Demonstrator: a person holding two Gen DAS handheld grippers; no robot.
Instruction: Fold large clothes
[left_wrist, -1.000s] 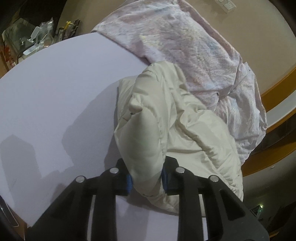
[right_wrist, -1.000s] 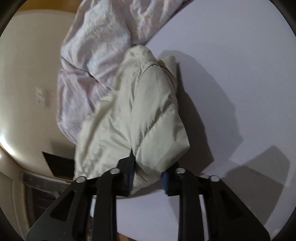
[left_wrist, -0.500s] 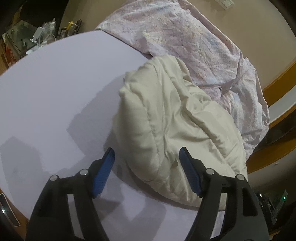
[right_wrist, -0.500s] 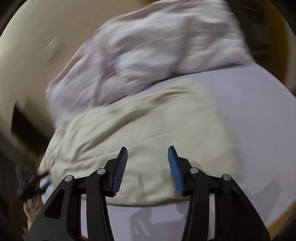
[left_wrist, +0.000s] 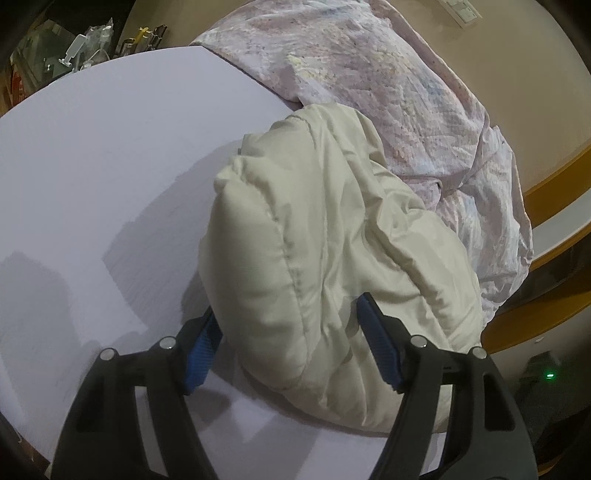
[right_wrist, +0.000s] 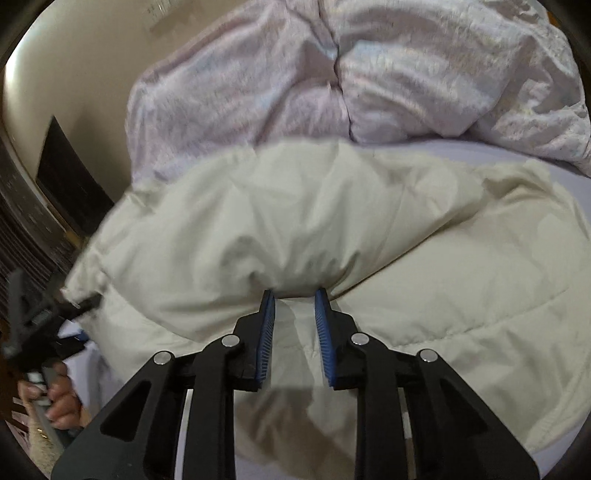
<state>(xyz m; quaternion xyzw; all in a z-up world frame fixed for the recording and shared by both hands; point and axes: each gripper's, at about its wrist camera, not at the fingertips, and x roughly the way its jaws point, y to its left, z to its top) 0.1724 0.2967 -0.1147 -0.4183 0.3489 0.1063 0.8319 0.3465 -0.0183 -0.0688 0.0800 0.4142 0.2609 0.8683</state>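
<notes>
- a pale lilac table top (left_wrist: 110, 166) is seen under dim indoor light, with a beige wall behind it and a yellow wooden band at the right edge of the left wrist view.
- some cluttered small items (left_wrist: 85, 40) are glimpsed beyond the far left corner of the table; they are too small and dark to be told apart.
- a cream padded jacket (left_wrist: 325, 258) is bunched in a mound on the near right part of the table, by its edge.
- a crumpled pink patterned quilt (left_wrist: 388, 81) is heaped behind the jacket and touches it; part of it hangs past the table's edge.
- the left gripper (left_wrist: 291, 343) is spread wide around the near end of the jacket; the padded bulge lies between its blue pads (left_wrist: 201, 349), and the pads are not seen to squeeze it, though the left one sits right against the fabric.
- in the right wrist view the jacket (right_wrist: 369, 229) fills the middle of the frame, with the quilt (right_wrist: 295, 74) behind it.
- the right gripper (right_wrist: 294, 299) has just been narrowing; a fold of the jacket is puckered at its tips, so it seems pinched there, though the contact itself is hidden by the bulge.
- at the lower left of that view a hand (right_wrist: 59, 400) is seen wrapped round a grey handle, slightly blurred.
</notes>
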